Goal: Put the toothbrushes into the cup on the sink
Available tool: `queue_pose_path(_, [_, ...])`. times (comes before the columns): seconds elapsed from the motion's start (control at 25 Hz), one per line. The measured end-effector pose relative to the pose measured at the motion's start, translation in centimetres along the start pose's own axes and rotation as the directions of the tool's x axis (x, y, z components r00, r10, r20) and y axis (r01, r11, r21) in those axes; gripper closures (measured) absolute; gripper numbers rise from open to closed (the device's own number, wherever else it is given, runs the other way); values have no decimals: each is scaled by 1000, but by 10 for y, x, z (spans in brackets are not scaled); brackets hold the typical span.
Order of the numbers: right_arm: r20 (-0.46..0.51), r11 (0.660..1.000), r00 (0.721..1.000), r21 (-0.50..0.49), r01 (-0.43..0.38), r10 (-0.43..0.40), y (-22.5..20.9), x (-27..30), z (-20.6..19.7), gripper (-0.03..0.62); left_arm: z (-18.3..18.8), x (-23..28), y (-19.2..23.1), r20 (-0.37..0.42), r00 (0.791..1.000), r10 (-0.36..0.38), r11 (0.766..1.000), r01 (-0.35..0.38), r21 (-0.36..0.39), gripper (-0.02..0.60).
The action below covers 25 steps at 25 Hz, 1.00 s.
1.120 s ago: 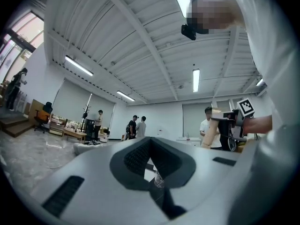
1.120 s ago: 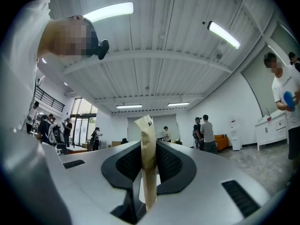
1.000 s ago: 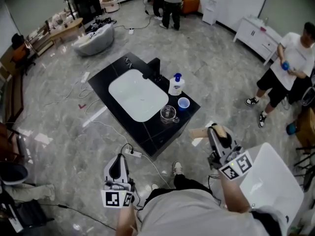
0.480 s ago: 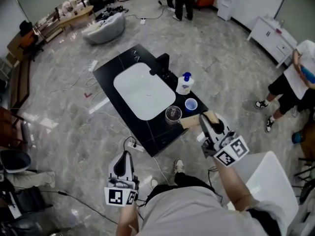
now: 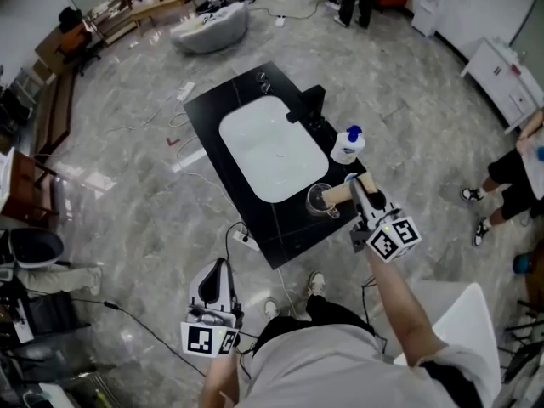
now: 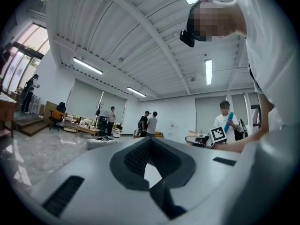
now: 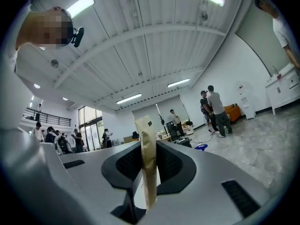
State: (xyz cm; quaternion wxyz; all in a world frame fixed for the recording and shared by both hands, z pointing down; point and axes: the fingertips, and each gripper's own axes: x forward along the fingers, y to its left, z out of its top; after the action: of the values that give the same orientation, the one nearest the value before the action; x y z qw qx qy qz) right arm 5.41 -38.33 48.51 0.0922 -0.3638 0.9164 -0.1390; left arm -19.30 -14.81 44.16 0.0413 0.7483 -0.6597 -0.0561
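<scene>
My right gripper point(image 5: 357, 187) is shut on a flat tan paper toothbrush pack point(image 5: 337, 195). It holds the pack over the near right corner of the black sink counter point(image 5: 223, 109). The pack's free end reaches over the rim of a clear glass cup point(image 5: 318, 202). In the right gripper view the pack point(image 7: 147, 163) stands upright between the jaws of the right gripper point(image 7: 147, 184). A small blue cup point(image 5: 350, 178) is mostly hidden behind that gripper. My left gripper point(image 5: 218, 270) hangs low over the floor, shut and empty, as the left gripper point(image 6: 152, 175) also shows in its own view.
A white basin point(image 5: 272, 147) fills the counter's middle, with a black faucet point(image 5: 310, 104) and a white soap bottle with a blue pump point(image 5: 347, 145) behind it. A power strip point(image 5: 245, 238) and cables lie on the floor. A white surface point(image 5: 463, 313) sits at my right. A person point(image 5: 514, 172) stands far right.
My right gripper has carried the tan pack forward and left, from beside the counter to over the glass cup. The left gripper has stayed low.
</scene>
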Motion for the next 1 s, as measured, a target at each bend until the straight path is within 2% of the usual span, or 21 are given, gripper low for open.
queue_pose_path(0.16, [-51, 1000, 999, 1, 17, -17, -22, 17, -38, 514, 0, -3, 6, -10, 999, 39, 999, -39, 3, 583])
queue_pose_path(0.48, [-95, 986, 992, 136, 98, -86, -65, 35, -92, 514, 1, -8, 9, -25, 994, 107, 994, -107, 20, 583])
queue_pose_path(1.0, [-138, 954, 984, 262, 148, -114, -85, 35, -136, 514, 4, 3, -3, -38, 995, 92, 995, -91, 33, 583])
